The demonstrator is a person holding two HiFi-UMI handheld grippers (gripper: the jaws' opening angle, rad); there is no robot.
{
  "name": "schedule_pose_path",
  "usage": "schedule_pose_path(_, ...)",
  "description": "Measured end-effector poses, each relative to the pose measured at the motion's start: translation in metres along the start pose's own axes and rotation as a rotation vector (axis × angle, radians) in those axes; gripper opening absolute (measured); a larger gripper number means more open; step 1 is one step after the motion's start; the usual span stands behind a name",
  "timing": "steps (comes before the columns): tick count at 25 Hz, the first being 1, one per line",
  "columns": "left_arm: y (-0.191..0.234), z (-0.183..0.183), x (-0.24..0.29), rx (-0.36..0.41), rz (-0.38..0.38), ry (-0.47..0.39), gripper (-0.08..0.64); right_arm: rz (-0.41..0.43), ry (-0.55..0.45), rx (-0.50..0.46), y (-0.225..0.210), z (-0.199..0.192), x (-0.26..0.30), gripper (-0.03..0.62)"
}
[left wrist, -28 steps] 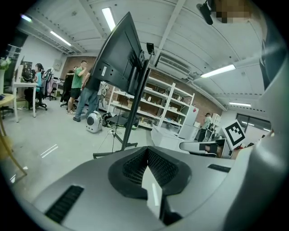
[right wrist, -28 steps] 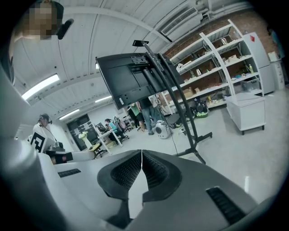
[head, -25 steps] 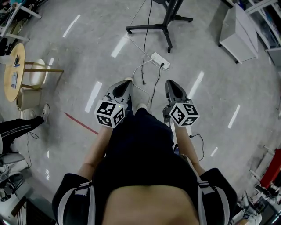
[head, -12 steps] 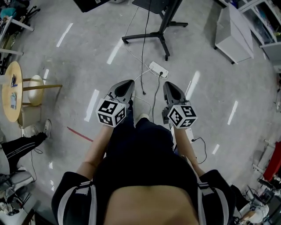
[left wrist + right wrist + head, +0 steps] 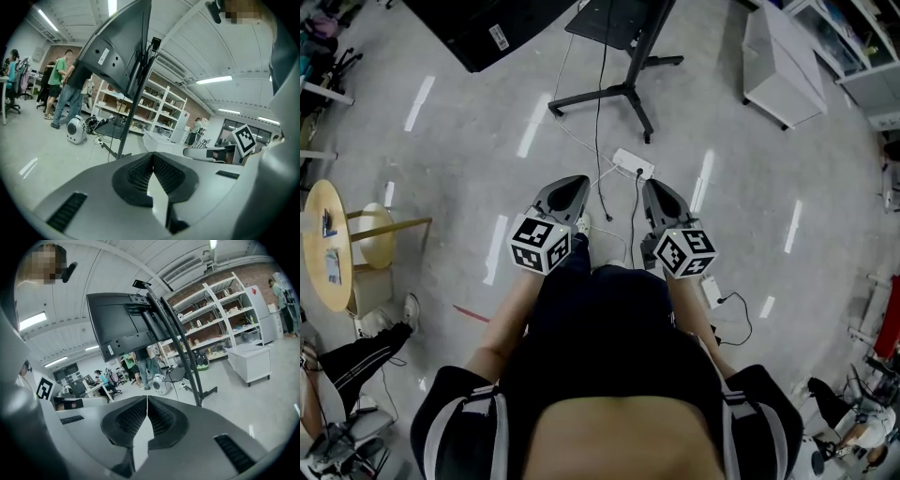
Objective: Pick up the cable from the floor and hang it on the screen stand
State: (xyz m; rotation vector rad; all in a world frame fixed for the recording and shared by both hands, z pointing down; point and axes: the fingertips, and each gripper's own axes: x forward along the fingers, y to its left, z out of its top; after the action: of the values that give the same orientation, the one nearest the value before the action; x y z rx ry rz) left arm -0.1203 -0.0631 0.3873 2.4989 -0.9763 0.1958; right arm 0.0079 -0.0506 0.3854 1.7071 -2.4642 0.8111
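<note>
A thin black cable drops from the screen stand and trails over the grey floor, its loose end lying between my two grippers. My left gripper and right gripper are held side by side at waist height, pointing toward the stand. Both are shut with nothing in them. In the left gripper view the left gripper faces the stand's pole and the tilted black screen. In the right gripper view the right gripper faces the screen and the stand.
A white power strip with plugged leads lies just ahead of the grippers. A white cabinet stands at the right, a round wooden table with a stool at the left. People stand by shelves behind the stand. More cable lies on the floor at the right.
Both grippers and the person have moved forward toward the stand. The stand's base and the power strip now sit nearer, and the screen has come into the head view. Jaws stayed shut.
</note>
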Motion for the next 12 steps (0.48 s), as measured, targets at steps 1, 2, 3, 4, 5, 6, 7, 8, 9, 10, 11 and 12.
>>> schedule_pose_path(1,0.002,0.001,0.002,0.003,-0.019,0.006,0.008,-0.005,-0.005,0.006,0.001,0.001,0.004,0.023)
schedule_pose_path(2,0.003,0.002,0.004,0.009,-0.039,0.011,0.008,-0.012,-0.010,0.011,0.002,0.001,0.007,0.024)
schedule_pose_path(3,0.004,0.003,0.006,0.018,-0.060,0.016,0.008,-0.018,-0.014,0.013,0.002,0.002,0.010,0.023)
schedule_pose_path(4,0.005,0.004,0.009,0.030,-0.078,0.019,0.008,-0.024,-0.018,0.015,0.002,0.002,0.013,0.023)
schedule_pose_path(5,0.007,0.004,0.013,0.045,-0.091,0.024,0.008,-0.028,-0.021,0.017,0.002,0.002,0.017,0.024)
schedule_pose_path(6,0.009,0.005,0.018,0.061,-0.100,0.031,0.008,-0.032,-0.023,0.021,0.001,0.002,0.021,0.024)
schedule_pose_path(7,0.011,0.005,0.023,0.074,-0.107,0.041,0.008,-0.036,-0.024,0.027,-0.001,0.002,0.024,0.025)
schedule_pose_path(8,0.012,0.004,0.028,0.083,-0.115,0.050,0.008,-0.039,-0.026,0.034,-0.003,0.002,0.026,0.025)
schedule_pose_path(9,0.012,0.004,0.032,0.089,-0.126,0.057,0.008,-0.042,-0.029,0.042,-0.004,0.002,0.026,0.025)
schedule_pose_path(10,0.010,0.005,0.036,0.094,-0.139,0.062,0.008,-0.045,-0.033,0.051,-0.006,0.002,0.025,0.025)
schedule_pose_path(11,0.008,0.006,0.040,0.100,-0.154,0.068,0.008,-0.047,-0.040,0.062,-0.009,0.003,0.023,0.024)
schedule_pose_path(12,0.005,0.006,0.045,0.109,-0.169,0.075,0.008,-0.049,-0.046,0.074,-0.011,0.004,0.022,0.024)
